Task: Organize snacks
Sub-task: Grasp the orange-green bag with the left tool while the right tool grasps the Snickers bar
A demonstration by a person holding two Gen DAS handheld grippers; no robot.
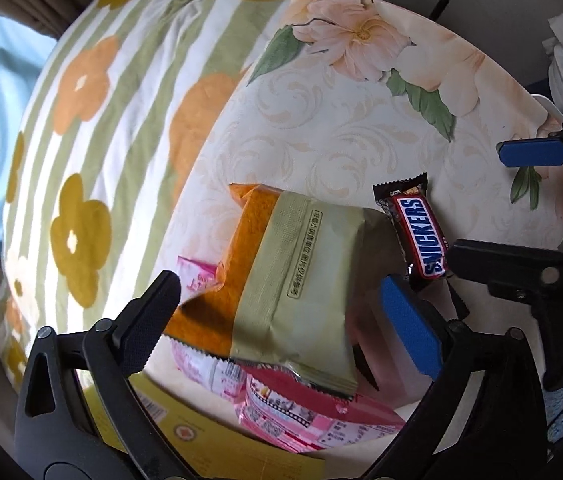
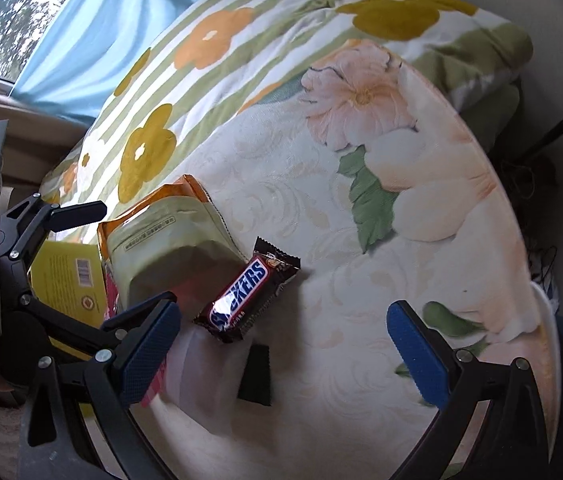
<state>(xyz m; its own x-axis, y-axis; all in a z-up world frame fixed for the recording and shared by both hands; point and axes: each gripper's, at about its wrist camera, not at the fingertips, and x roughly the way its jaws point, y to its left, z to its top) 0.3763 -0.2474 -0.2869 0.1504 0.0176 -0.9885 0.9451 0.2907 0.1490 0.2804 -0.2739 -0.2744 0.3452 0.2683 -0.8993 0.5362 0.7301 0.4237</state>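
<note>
An orange and olive snack bag (image 1: 281, 276) lies on the floral table between the fingers of my open left gripper (image 1: 285, 316), on top of pink snack packets (image 1: 305, 416). It also shows in the right wrist view (image 2: 169, 248). A Snickers bar (image 1: 421, 236) lies to the bag's right on the table, and in the right wrist view (image 2: 245, 292) it is just ahead of my open, empty right gripper (image 2: 285, 344). The right gripper also appears at the right of the left wrist view (image 1: 497, 200).
A yellow box (image 2: 69, 280) lies under the snacks at the table's left edge (image 1: 185, 432). A small black piece (image 2: 255, 376) lies on the round floral table (image 2: 421, 240). A striped flowered quilt (image 1: 113, 128) lies beyond the table.
</note>
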